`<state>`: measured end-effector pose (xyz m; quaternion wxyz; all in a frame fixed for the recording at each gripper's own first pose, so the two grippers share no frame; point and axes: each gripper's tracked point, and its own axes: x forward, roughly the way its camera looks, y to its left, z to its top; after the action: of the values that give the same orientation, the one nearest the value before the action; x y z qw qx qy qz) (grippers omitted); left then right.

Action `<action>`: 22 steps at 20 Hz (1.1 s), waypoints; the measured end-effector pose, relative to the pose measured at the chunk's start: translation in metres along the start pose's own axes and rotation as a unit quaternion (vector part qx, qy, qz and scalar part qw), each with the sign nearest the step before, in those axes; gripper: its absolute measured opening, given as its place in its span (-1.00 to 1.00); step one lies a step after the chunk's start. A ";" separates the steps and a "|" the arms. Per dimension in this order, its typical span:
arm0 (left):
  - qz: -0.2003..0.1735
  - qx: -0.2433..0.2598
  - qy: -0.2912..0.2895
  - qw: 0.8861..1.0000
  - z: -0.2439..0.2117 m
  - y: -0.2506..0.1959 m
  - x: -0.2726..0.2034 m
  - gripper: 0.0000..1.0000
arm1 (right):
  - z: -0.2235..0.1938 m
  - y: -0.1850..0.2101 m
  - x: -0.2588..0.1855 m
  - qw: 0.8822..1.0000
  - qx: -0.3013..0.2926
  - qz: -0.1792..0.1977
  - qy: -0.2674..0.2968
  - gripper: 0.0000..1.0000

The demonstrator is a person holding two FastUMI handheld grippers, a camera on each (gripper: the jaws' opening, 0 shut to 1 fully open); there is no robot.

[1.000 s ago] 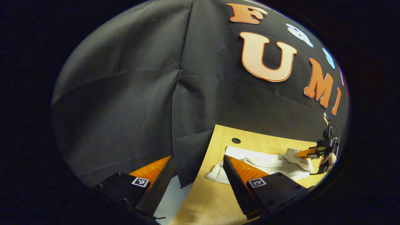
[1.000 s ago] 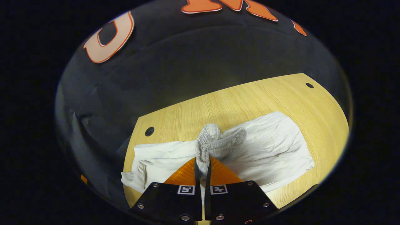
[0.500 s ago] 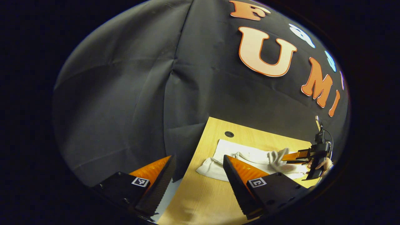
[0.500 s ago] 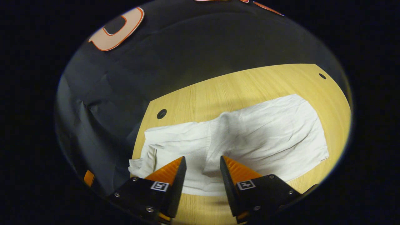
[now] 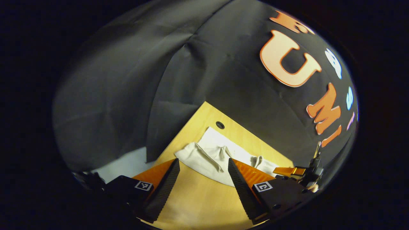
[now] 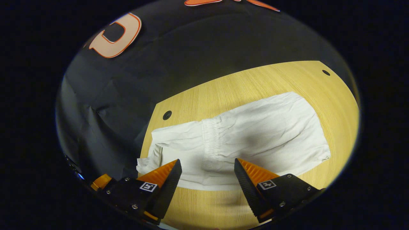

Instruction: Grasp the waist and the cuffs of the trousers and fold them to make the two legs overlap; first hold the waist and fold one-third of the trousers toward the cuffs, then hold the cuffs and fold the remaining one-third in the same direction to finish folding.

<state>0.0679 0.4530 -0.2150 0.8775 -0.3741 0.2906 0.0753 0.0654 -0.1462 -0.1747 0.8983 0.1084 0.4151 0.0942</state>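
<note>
The white trousers (image 6: 262, 134) lie flat on the wooden table (image 6: 255, 80). Their elastic waistband (image 6: 209, 139) is folded over onto the legs, and the cuff end (image 6: 148, 163) points left. My right gripper (image 6: 207, 161) hovers open just above the trousers' near edge, holding nothing. In the left gripper view the rumpled cuff end (image 5: 204, 156) lies just ahead of my left gripper (image 5: 203, 163), which is open and empty above the table (image 5: 198, 201). The right gripper (image 5: 287, 171) shows farther off at the right edge.
A round cable hole (image 6: 166, 115) sits near the table's far left corner, just beyond the cuffs; another hole (image 6: 326, 72) is at the far right. The table's left edge (image 5: 166, 150) drops off close to the cuffs. The black cloth wall stands behind the table.
My right gripper has let go of the waistband and opened wide; the waist now lies flat on the legs. My left gripper has swung in over the table toward the cuff end.
</note>
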 end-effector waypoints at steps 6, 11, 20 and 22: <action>-0.017 -0.134 0.049 0.990 -0.031 -0.011 0.038 0.98 | -0.001 -0.038 -0.022 0.999 0.041 -0.009 0.005 0.97; -0.017 -0.213 0.049 0.976 -0.041 0.001 0.071 0.99 | 0.000 -0.062 -0.039 0.997 0.078 -0.008 0.013 0.97; -0.012 -0.273 0.030 0.961 -0.040 0.026 0.104 0.98 | 0.009 -0.087 -0.052 0.993 0.120 -0.007 0.006 0.97; -0.020 -0.278 0.028 0.960 -0.036 0.023 0.110 0.98 | 0.010 -0.090 -0.051 0.991 0.131 -0.005 0.007 0.97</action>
<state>0.1331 0.4347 -0.3115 0.7315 -0.6110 0.2755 0.1252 0.0480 -0.2468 -0.1559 0.8738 0.2224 0.4310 0.0348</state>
